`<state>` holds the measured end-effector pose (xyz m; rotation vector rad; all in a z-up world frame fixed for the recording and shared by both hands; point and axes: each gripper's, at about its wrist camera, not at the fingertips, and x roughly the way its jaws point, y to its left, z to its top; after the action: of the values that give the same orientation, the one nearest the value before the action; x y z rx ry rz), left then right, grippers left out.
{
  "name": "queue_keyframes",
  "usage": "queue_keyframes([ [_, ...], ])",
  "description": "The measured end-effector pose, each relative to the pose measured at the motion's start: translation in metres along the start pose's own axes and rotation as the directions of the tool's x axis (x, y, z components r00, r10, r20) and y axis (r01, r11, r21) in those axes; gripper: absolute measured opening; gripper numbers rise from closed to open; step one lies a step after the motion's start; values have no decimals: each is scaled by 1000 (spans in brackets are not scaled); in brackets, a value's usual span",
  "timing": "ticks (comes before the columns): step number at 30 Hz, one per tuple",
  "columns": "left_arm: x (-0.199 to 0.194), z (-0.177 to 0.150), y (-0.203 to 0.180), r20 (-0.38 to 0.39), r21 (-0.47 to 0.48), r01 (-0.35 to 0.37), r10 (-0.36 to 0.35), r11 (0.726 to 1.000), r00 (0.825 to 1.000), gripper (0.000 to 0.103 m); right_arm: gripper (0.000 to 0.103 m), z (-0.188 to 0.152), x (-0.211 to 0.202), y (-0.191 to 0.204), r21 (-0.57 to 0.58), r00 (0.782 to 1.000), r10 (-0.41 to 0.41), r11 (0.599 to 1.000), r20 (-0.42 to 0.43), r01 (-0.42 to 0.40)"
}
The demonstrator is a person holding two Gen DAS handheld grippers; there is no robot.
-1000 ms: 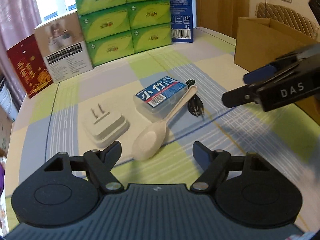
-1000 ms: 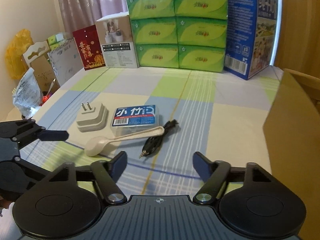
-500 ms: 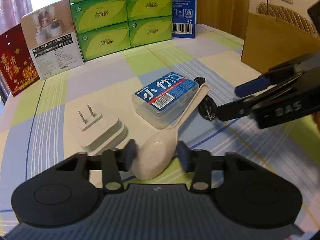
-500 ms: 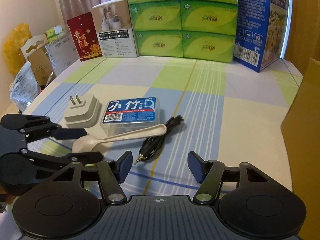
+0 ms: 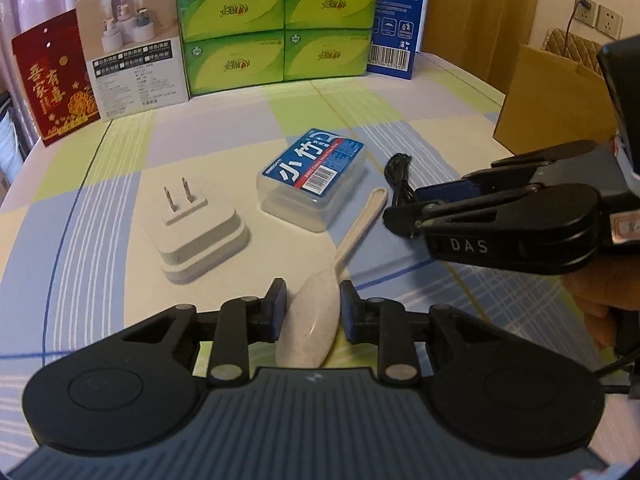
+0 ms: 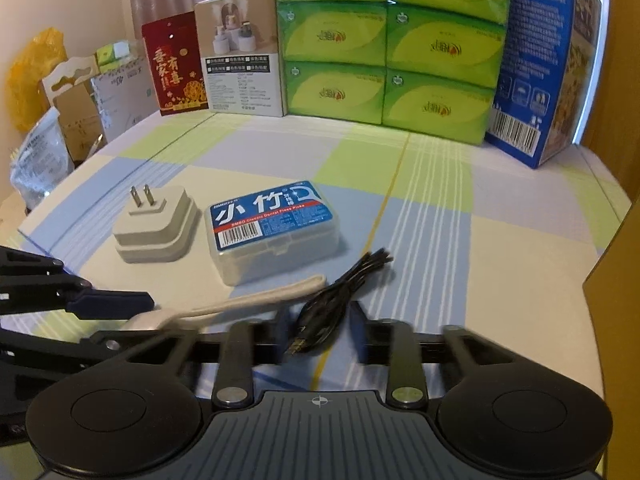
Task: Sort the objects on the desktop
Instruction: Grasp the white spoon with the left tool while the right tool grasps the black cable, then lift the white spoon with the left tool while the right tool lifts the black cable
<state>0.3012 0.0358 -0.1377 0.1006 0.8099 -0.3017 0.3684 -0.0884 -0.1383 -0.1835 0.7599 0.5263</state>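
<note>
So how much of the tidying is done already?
Nothing looks sorted yet. The left gripper is shut on the spoon, and the right gripper straddles the black cable. The white plug and floss box lie untouched on the table.

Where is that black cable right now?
In the right wrist view the black cable lies on the checked tablecloth, just right of the spoon handle and near the floss box, between the right gripper fingers.

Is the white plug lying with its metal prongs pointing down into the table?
No, the white plug lies on its back with both prongs sticking up.
</note>
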Motion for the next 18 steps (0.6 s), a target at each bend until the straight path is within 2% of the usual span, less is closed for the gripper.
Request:
queue_keyframes([
  [1,-1,-1,-1,-3,-10,-2,2,1000,1000,23,17,0,-1,1,-9,1000,5,1000,-10,-5],
  [9,-25,-15,-12,-81,-72,-12,6,997,997,23,16,-20,-34,2,73,989,82,995,-121,-74],
  [14,-52,-38,-33,-129,-64,-16,8,998,992,23,16,-48,-77,14,98,981,117,990,-156,-103],
  [18,-78,-60,-47,-140,-82,-25,13,996,990,22,16,-79,-119,28,92,977,141,988,-160,-127],
])
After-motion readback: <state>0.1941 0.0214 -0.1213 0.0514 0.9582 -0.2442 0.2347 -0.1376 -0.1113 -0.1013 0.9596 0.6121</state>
